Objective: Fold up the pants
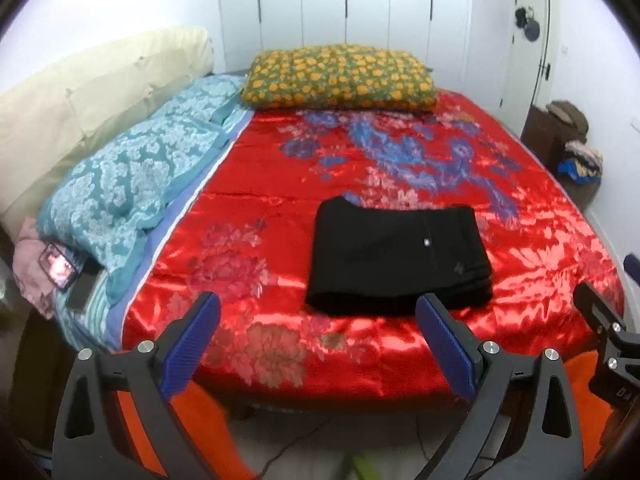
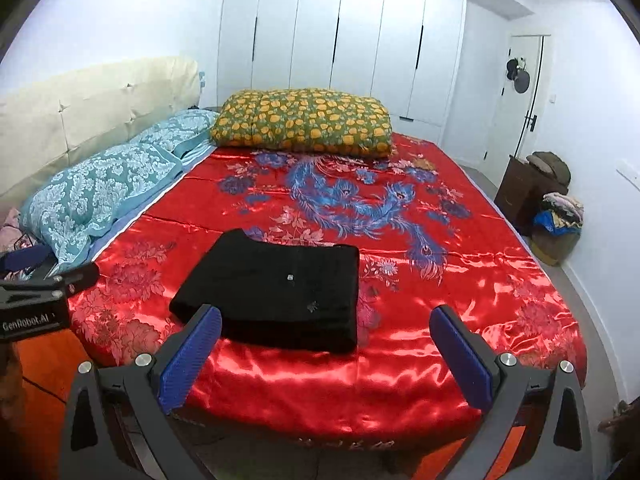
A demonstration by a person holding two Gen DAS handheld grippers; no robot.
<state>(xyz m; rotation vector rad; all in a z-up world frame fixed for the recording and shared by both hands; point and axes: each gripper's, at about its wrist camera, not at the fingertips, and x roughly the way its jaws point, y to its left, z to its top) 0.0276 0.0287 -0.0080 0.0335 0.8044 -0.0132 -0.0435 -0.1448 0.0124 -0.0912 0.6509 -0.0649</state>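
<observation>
Black pants (image 1: 398, 256) lie folded into a compact rectangle on a red satin bedspread (image 1: 260, 184), just below the middle of the left wrist frame and left of centre in the right wrist frame (image 2: 272, 292). A small pale button shows on the top layer.

The left hand-held gripper (image 1: 318, 340) hangs at the bottom of its frame with its blue-padded fingers (image 1: 192, 344) spread wide apart, gripping nothing and clear of the cloth. The right hand-held gripper (image 2: 326, 354) sits the same way at the bottom of its own frame, blue pads (image 2: 462, 360) wide apart and empty; its left pad overlaps the pants' near corner in the picture, but whether they touch cannot be told.

At the top of both frames a folded yellow-flowered quilt (image 1: 340, 76) rests at the far side of the bed. Teal patterned pillows (image 1: 132, 176) line the left side against a cream headboard (image 1: 80, 88). White wardrobe doors (image 2: 340, 40) fill the back wall. A lit phone (image 1: 58, 266) lies at the lower left in the left wrist view.
</observation>
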